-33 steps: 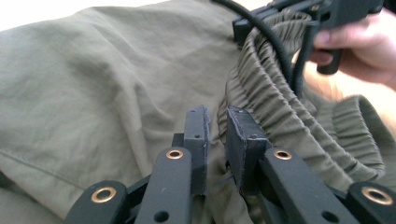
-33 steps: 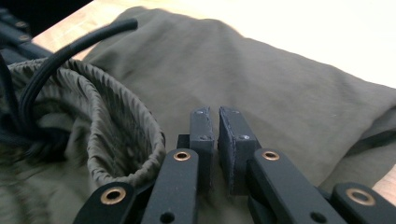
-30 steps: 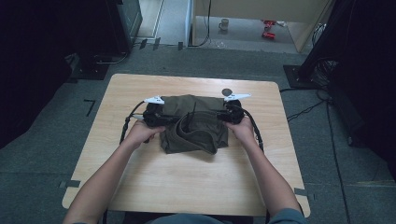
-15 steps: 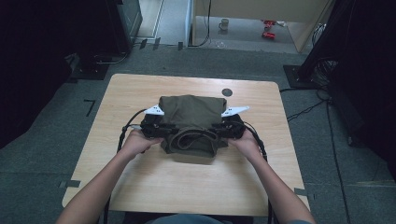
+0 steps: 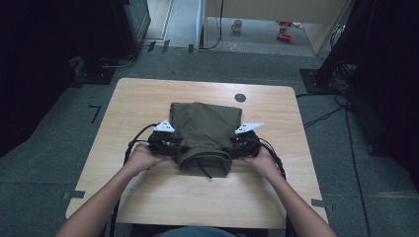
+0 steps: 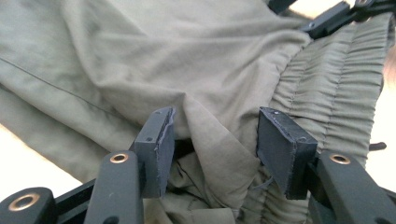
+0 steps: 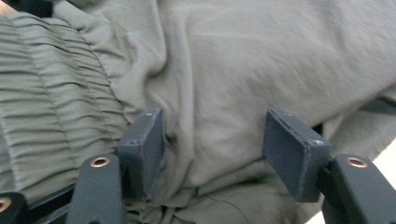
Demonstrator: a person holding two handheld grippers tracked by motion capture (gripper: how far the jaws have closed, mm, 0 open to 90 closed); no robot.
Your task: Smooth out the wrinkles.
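An olive-green garment with an elastic waistband lies folded on the middle of the wooden table, waistband end towards the person, and no brand, label or writing can be read on it. The left gripper sits at the fabric's left edge and the right gripper at its right edge. Both have just been opening their jaws, which now stand apart with loose cloth bunched between the pads but not pinched.
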